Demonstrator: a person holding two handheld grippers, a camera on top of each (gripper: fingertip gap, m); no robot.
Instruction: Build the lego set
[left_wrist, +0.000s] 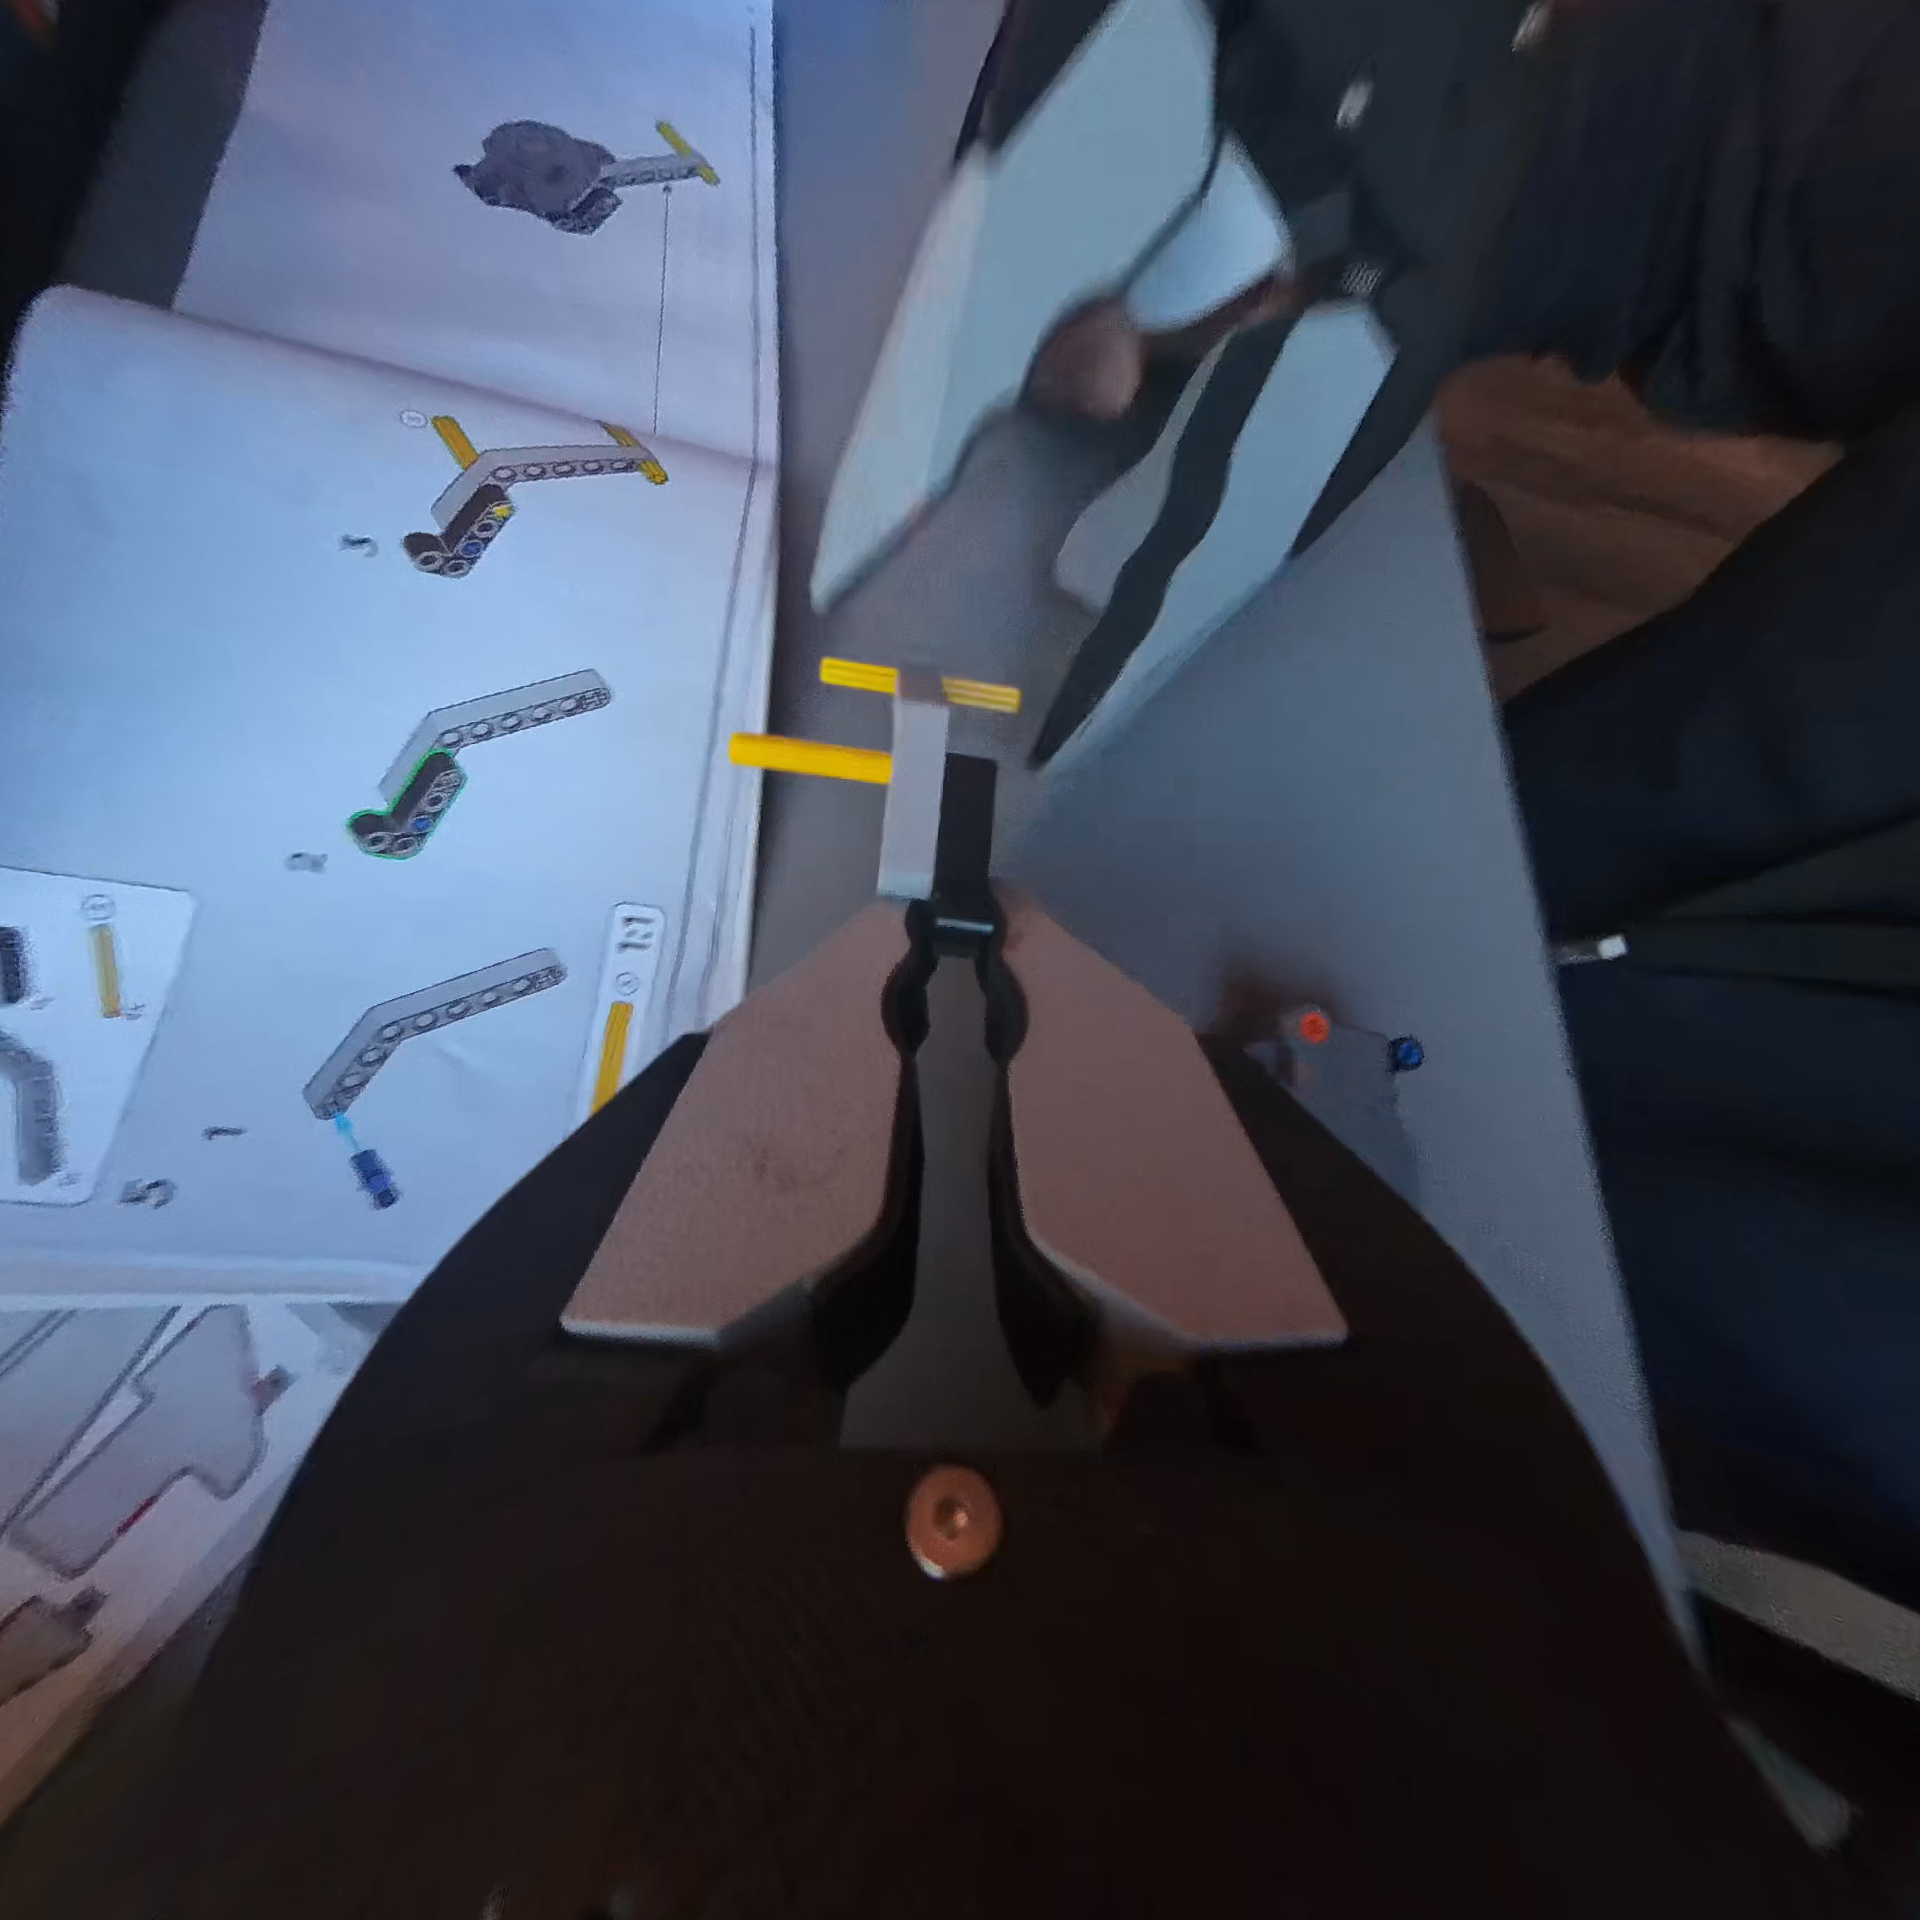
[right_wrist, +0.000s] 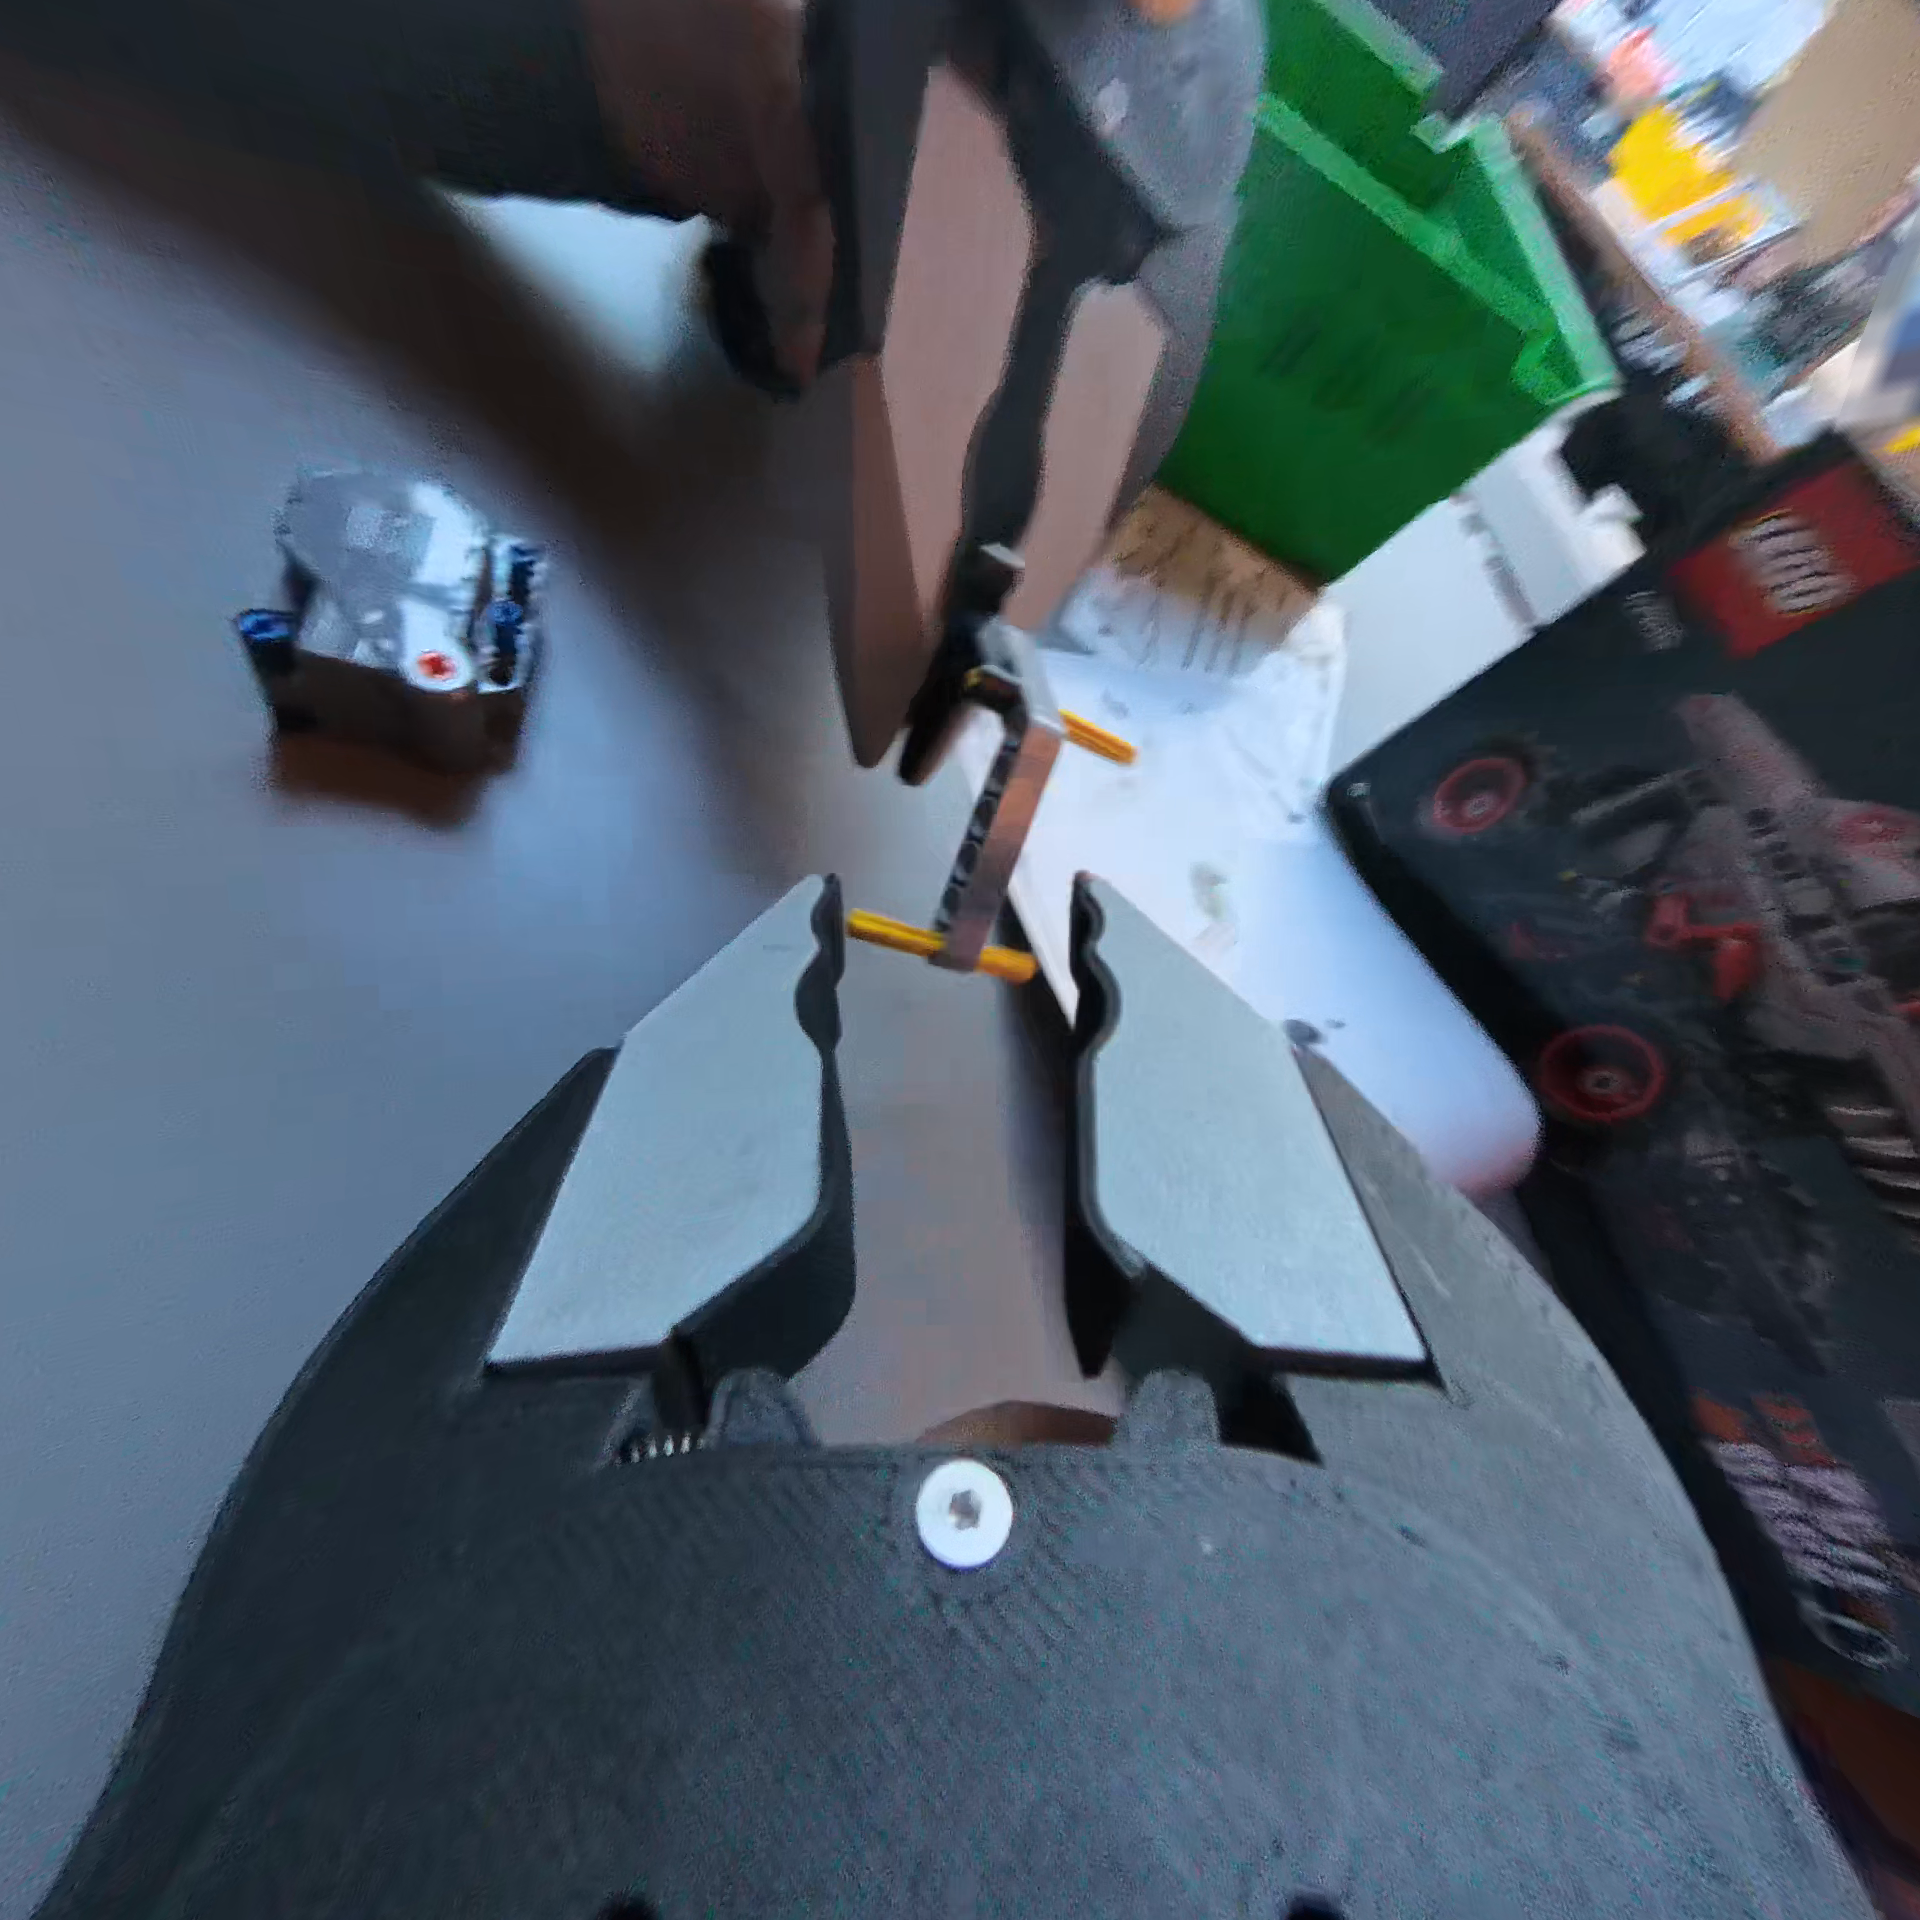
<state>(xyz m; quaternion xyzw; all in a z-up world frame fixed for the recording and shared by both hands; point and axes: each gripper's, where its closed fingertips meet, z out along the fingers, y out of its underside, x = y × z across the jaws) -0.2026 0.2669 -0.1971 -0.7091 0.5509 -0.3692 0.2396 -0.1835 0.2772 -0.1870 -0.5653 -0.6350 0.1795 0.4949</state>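
Counter (right_wrist: 156, 935): grey, carries everything.
Instruction booklet (left_wrist: 364, 727): open, on the left.
Small assembly (right_wrist: 390, 644): alone, far left.
Left gripper (left_wrist: 951, 935): fingers closed on the beam piece (left_wrist: 920, 800), above the counter.
Right gripper (right_wrist: 951, 935): fingers apart, around its near yellow axle (right_wrist: 894, 930).

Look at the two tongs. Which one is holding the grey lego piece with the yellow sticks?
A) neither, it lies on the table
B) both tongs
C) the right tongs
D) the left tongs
D: the left tongs are pinched shut on the black end of the grey lego piece, while the right tongs are open, with their tips on either side of a yellow stick and not gripping it.
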